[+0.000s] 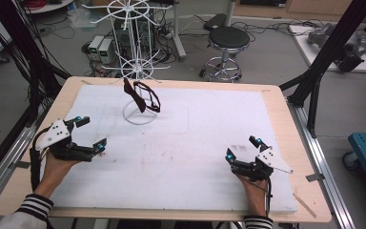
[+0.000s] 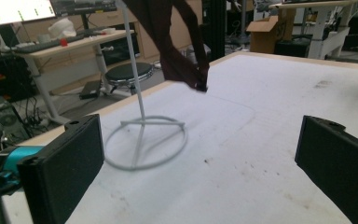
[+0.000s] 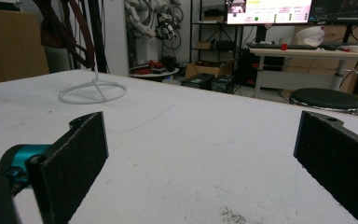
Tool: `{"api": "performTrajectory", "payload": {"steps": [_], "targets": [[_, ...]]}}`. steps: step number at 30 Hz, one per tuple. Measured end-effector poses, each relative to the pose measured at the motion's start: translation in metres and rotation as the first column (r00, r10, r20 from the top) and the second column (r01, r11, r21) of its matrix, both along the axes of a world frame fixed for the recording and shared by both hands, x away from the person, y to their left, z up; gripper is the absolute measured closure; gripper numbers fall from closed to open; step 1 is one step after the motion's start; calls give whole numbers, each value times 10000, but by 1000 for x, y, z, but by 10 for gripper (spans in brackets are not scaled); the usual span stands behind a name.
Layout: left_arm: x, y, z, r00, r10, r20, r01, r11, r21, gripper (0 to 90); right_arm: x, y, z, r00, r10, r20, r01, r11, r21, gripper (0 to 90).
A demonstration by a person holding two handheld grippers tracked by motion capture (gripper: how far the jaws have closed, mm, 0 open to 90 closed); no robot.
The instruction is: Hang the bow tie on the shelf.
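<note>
One big worktop (image 1: 181, 152) is carrying a white wire stand (image 1: 138, 71) at twelve o'clock, with a dark red cloth (image 1: 143, 98) hanging on it. Both grippers are sitting well apart from it, jaws spread wide and holding nothing: left gripper (image 1: 90, 133) at eight o'clock, right gripper (image 1: 242, 149) at four.

Wire stand (image 1: 138, 112) near table's (image 1: 276, 102) far edge, left of centre; strap (image 1: 143, 98) hangs on it. Left gripper (image 1: 91, 133) by left edge, right gripper (image 1: 242, 149) toward near-right corner.
</note>
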State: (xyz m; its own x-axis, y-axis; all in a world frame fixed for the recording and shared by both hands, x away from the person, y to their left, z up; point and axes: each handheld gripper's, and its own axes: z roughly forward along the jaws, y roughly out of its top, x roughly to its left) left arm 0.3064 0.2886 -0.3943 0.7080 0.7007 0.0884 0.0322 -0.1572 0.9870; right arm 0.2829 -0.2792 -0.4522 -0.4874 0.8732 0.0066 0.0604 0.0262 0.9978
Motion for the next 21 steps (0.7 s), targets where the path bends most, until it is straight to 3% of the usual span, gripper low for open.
{"api": "performTrajectory", "payload": {"steps": [6, 11, 14, 21], "targets": [[-8, 4, -17, 9996, -54, 267, 66, 9990, -448, 17, 0, 0, 0, 10000, -21, 17, 21, 10000, -10, 22], [-13, 6, -33, 10000, 4, 36, -1, 9963, -855, 17, 0, 0, 0, 10000, -21, 22, 21, 10000, -16, 22], [-17, 5, -41, 9999, 36, 165, -18, 9942, -1076, 17, 0, 0, 0, 10000, -23, 19, 23, 10000, -18, 22], [-19, 0, -56, 10000, 48, -50, -54, 9929, -1187, 17, 0, 0, 0, 10000, -3, 0, 3, 10000, 2, 22]]}}
